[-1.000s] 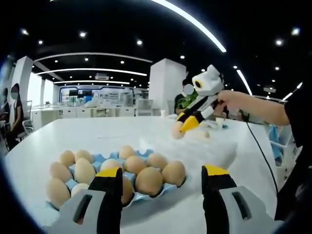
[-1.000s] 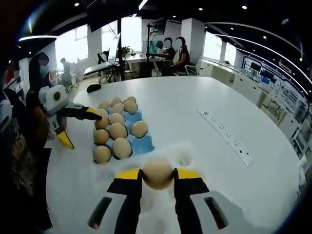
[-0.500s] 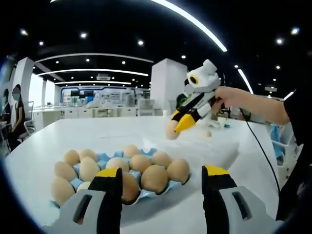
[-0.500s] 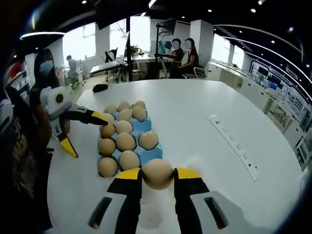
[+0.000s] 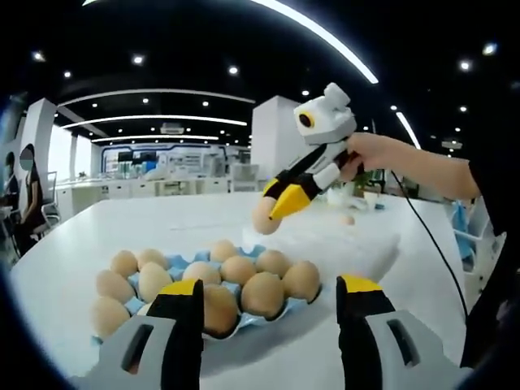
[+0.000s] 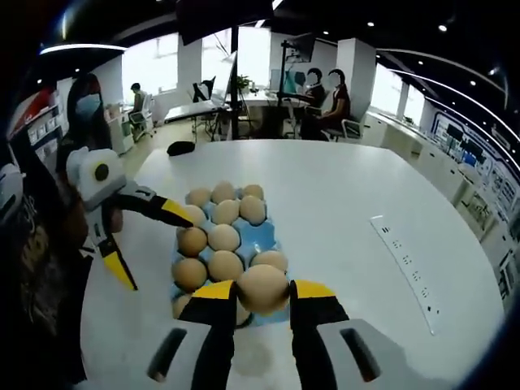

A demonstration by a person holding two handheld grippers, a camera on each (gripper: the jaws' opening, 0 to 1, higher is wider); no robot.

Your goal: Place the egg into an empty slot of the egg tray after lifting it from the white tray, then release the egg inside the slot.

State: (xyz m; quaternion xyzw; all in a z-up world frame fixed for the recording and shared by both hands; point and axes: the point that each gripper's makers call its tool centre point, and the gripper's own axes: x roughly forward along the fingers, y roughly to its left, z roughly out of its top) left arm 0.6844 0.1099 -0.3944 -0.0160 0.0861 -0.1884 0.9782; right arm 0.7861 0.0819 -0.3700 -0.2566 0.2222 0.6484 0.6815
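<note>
I found no text, label, brand, number or sign that I could read in either view. The lit panels on the far wall, ahead of the left gripper's jaws, were too blurred to show any lettering, and nothing printed showed on the egg tray (image 6: 258,240).

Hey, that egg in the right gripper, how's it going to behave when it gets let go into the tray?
The egg is probably brittle, so ease it down. Smooth and rounded, it may roll unless cupped by a blue egg tray slot.
</note>
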